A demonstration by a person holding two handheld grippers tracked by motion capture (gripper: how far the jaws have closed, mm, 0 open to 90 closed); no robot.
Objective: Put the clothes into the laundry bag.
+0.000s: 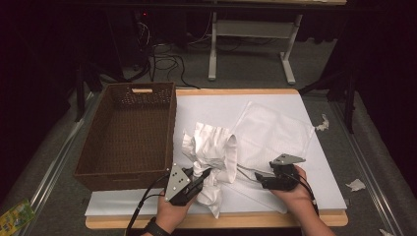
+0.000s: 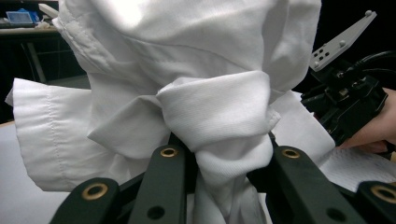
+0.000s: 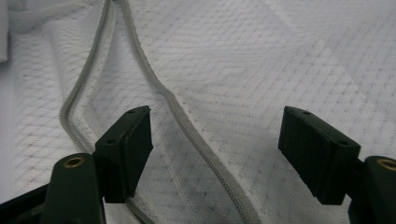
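On the white-covered table (image 1: 295,98), beside the wicker basket (image 1: 129,135), I'm pinching the bunched white shirt (image 1: 209,147) in my left gripper (image 1: 202,178). My right gripper (image 3: 215,154) is hovering spread over the mesh laundry bag's (image 1: 273,130) zipper edge (image 3: 187,126), right of the basket.

The basket (image 1: 129,135) stands left of the garment (image 1: 209,152); the mesh bag (image 1: 275,132) lies right of it.

Blocked left by wicker basket (image 1: 129,135), crowded centre by bunched white garment (image 1: 209,152); left bare board (image 1: 260,101) behind.
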